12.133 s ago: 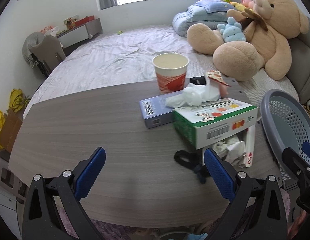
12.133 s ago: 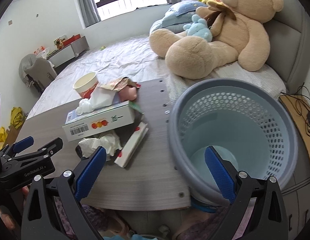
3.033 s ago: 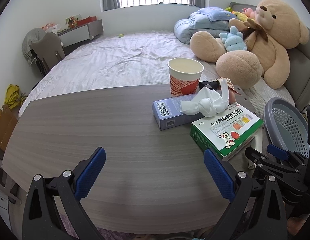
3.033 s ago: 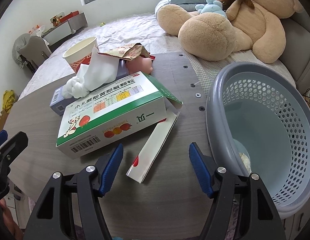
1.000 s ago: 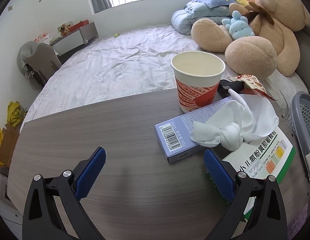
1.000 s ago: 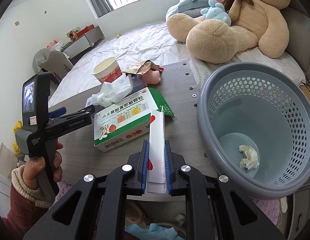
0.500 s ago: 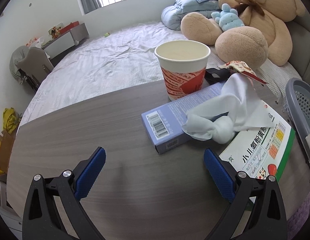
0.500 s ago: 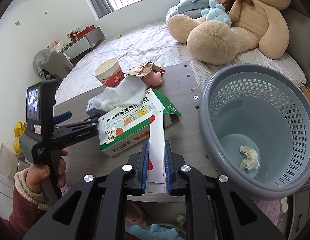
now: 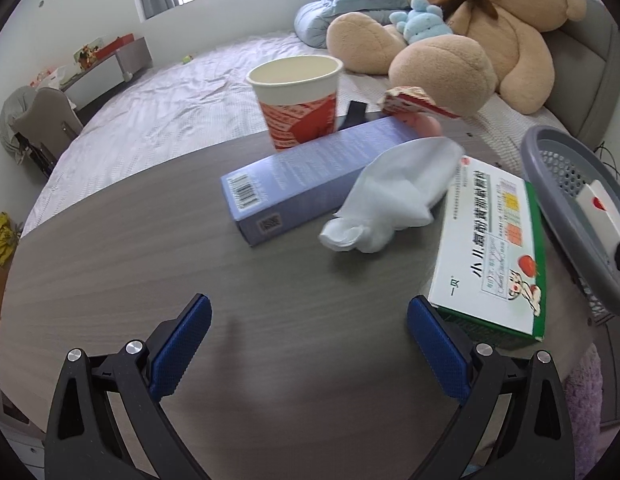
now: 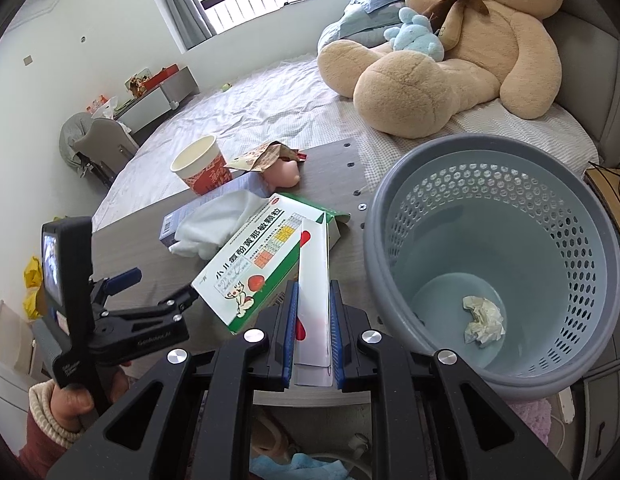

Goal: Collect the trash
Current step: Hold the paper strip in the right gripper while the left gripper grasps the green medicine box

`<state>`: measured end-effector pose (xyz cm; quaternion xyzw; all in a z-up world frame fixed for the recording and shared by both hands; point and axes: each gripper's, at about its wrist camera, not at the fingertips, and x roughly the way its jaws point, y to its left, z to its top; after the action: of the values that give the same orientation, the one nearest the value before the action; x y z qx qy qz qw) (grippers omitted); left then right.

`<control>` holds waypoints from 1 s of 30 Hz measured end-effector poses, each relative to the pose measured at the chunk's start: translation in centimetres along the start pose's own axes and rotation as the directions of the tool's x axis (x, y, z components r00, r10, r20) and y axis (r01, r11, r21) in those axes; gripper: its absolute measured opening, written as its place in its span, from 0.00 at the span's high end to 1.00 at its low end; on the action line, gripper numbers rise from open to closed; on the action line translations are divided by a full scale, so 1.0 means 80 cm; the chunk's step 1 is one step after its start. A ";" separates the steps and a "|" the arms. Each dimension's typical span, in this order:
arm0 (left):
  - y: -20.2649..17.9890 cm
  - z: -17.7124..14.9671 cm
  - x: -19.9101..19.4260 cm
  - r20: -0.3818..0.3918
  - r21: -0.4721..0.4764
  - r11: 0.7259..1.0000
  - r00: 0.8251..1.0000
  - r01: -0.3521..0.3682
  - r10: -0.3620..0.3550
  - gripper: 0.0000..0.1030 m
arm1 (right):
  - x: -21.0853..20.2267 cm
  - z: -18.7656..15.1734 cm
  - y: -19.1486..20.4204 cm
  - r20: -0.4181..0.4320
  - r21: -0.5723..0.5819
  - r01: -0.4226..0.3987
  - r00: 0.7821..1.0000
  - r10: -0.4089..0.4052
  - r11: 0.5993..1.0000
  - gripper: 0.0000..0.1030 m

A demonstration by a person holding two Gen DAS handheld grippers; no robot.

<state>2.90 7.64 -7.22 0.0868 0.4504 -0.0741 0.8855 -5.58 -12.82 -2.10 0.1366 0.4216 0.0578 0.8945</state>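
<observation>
Grey wood-grain table (image 9: 110,248) beside bed (image 9: 182,108)

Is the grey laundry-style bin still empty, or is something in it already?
Not empty. One crumpled paper wad lies on the bottom of the bin; the rest of its floor is bare.

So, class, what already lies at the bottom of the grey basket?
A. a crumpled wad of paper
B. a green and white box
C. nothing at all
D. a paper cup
A: in the right wrist view a crumpled wad of paper lies alone on the floor of the grey basket.
</observation>
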 end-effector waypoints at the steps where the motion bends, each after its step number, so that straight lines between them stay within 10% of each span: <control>1: -0.006 -0.001 -0.005 0.003 0.006 1.000 1.000 0.010 -0.010 0.06 | -0.001 0.001 -0.003 0.002 0.003 0.002 1.000 -0.002 1.000 0.86; 17: -0.056 0.017 -0.061 0.060 0.049 0.997 0.996 0.065 -0.067 0.06 | -0.021 0.001 -0.055 0.052 0.071 0.001 0.999 -0.005 0.997 0.86; 30: -0.129 0.043 -0.013 -0.049 0.114 0.988 0.994 0.103 -0.098 0.06 | -0.036 0.005 -0.089 0.066 0.114 -0.020 0.998 0.013 0.993 0.86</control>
<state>2.87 -3.09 -5.28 0.1170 0.4683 -0.1429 0.8641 -7.16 -20.31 -1.80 0.1933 0.3935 0.0363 0.8980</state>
